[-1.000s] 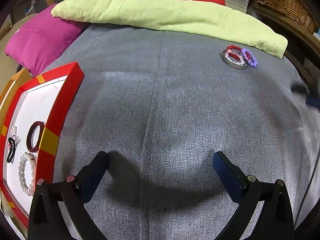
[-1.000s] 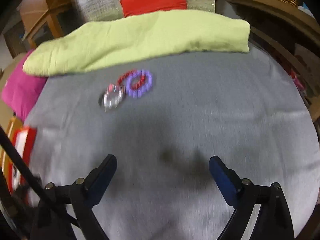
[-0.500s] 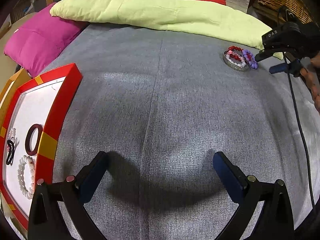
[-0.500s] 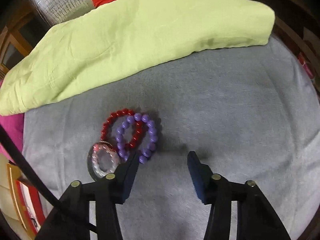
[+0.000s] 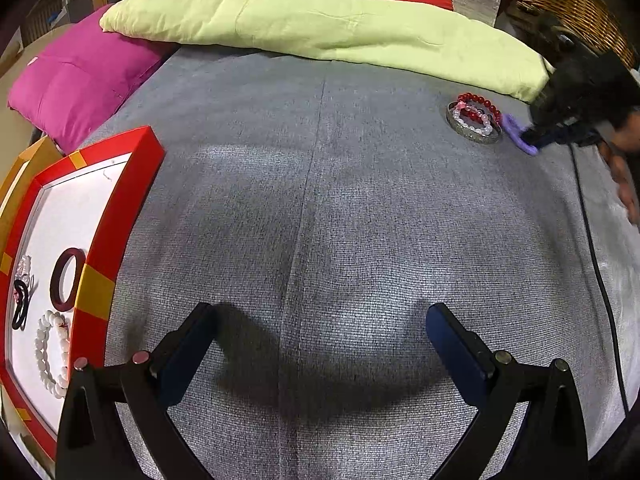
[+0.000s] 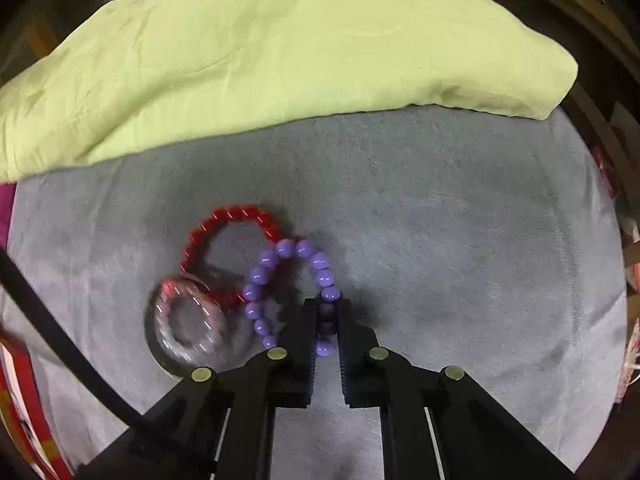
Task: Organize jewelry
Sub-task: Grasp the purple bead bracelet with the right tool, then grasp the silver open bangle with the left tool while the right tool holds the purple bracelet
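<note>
My right gripper is shut on the near side of a purple bead bracelet that lies on the grey bed cover. A red bead bracelet lies partly under it. A silver bangle with a pale pink bead bracelet lies just to the left. In the left wrist view the same pile is at the far right, with my right gripper on the purple bracelet. My left gripper is open and empty, low over the cover. A red-framed white tray at the left holds several bracelets.
A lime green quilt lies along the back of the bed, with a magenta cushion at back left. A wicker basket stands at the far right. A black cable runs over the cover on the right.
My right gripper has moved down to the bracelet pile and shut on the purple bracelet. My left gripper has stayed where it was, open.
</note>
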Demonstrator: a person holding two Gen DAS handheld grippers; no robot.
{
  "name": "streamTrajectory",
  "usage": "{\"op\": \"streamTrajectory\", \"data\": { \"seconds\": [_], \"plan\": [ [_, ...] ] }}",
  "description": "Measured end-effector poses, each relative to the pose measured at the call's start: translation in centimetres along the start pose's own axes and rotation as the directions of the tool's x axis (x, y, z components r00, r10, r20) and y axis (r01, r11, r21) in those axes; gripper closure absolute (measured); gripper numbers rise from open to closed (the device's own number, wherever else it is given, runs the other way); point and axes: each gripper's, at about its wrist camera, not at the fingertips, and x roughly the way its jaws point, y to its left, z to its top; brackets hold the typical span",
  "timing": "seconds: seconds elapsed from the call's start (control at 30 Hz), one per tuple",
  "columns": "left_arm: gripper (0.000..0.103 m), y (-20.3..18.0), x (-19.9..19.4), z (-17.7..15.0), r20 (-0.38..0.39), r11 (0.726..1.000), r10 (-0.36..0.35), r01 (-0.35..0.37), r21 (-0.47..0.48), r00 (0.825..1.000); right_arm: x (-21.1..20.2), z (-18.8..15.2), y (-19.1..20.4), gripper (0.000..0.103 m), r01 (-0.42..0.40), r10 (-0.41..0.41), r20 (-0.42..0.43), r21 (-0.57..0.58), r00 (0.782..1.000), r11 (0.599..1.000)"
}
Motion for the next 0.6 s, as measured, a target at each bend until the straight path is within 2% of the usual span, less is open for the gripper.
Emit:
{"op": "streamTrajectory", "data": {
  "seconds": [0.13,0.27,0.43,0.6],
  "plan": [
    [0.0,0.0,0.0,-0.1,0.003,1.0,0.002,-0.002,-0.002,1.0,-1.5,-2.8,-2.6,0.093,-0.014,0.015,0.026,-0.006,1.0,1.0],
    [0.0,-0.3,-0.1,-0.2,0.012,1.0,0.01,-0.01,-0.003,1.0,-1.8,-6.2,-5.2,0.093,-0.063,0.063,0.03,-0.001,0.998,0.998],
    [0.0,-0.5,-0.5,-0.2,0.021,1.0,-0.002,0.002,-0.002,1.0,-2.1,-9.1,-6.9,0.093,-0.147,0.143,0.095,0.031,0.985,0.989],
    [0.0,-2.5,-1.7,3.5,0.073,0.998,-0.059,0.057,0.036,0.996,-2.0,-11.4,-8.5,0.093,-0.227,0.213,0.171,0.068,0.962,0.971]
  ]
}}
